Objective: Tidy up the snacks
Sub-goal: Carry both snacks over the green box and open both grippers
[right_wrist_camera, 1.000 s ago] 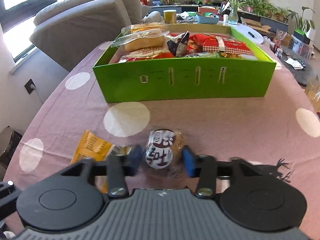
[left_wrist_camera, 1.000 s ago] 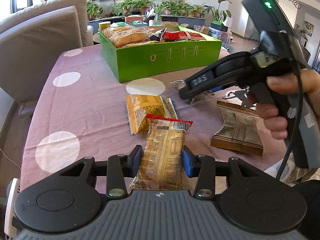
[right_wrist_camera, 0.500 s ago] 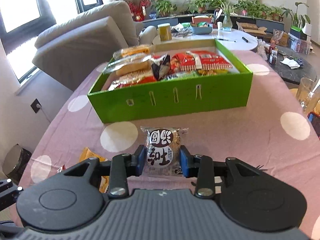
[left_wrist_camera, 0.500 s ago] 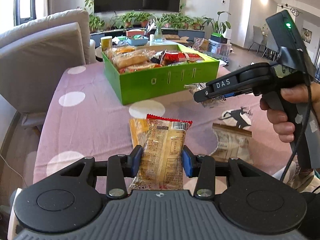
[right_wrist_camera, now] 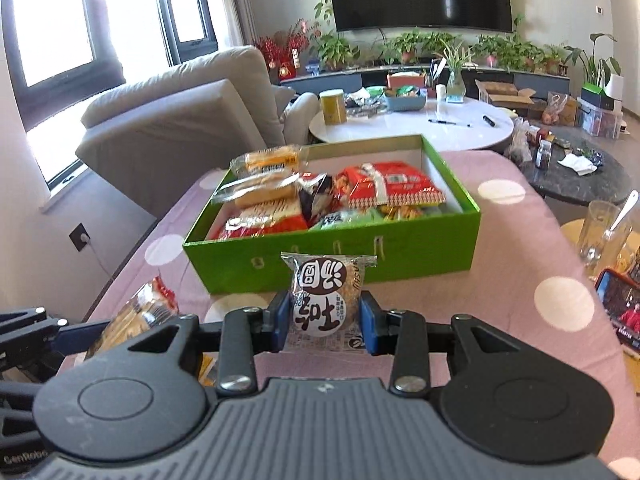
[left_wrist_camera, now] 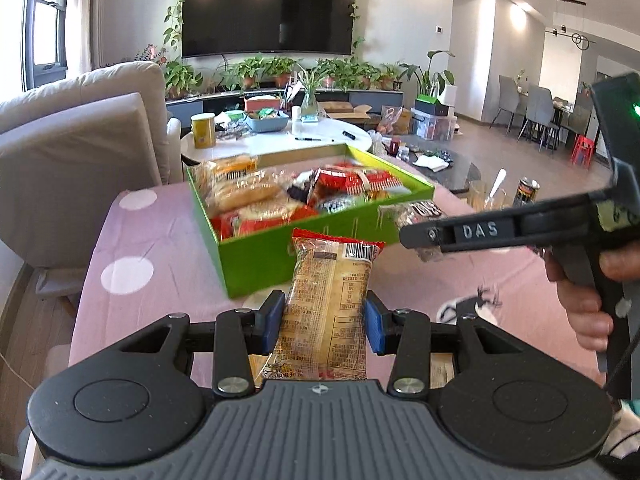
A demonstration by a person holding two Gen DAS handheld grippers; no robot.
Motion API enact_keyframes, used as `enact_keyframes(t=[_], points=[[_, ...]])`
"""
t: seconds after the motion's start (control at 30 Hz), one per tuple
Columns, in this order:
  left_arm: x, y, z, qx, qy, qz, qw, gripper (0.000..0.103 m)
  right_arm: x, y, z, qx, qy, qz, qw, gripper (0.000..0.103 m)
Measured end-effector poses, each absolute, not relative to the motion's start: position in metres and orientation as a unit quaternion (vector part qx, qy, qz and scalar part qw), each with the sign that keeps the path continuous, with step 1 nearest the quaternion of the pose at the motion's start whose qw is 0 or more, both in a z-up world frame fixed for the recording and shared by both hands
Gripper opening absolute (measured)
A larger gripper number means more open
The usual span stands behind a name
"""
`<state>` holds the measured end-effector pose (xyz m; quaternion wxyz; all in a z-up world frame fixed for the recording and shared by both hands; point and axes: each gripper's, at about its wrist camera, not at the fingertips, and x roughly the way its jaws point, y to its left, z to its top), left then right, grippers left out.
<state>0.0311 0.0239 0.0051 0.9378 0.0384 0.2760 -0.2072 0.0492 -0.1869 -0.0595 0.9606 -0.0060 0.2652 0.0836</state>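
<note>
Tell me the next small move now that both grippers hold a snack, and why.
Probably carry the right gripper forward over the green box and release there. Its round cake packet is clamped and lifted, the box's near wall is just ahead, and the left gripper holds its long biscuit packet alongside.

This was a home living room. A large wall-mounted television (left_wrist_camera: pixel 268 8) hung over a low cabinet lined with potted plants (right_wrist_camera: pixel 452 46), trailing vines framing the screen. A grey sofa (right_wrist_camera: pixel 176 120) sat by the window (right_wrist_camera: pixel 52 28), a round white coffee table (right_wrist_camera: pixel 412 124) held clutter, and dining chairs (left_wrist_camera: pixel 536 110) stood far off beside the polka-dot clothed surface (left_wrist_camera: pixel 128 240)
</note>
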Motion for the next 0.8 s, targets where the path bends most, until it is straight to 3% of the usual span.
enact_keyframes(t=[0.8], points=[[0.102, -0.011, 0.031, 0.044, 0.263, -0.199, 0.943, 0.039, 0.096, -0.222, -0.034, 0.021, 0.225, 0.090, 0.970, 0.045]])
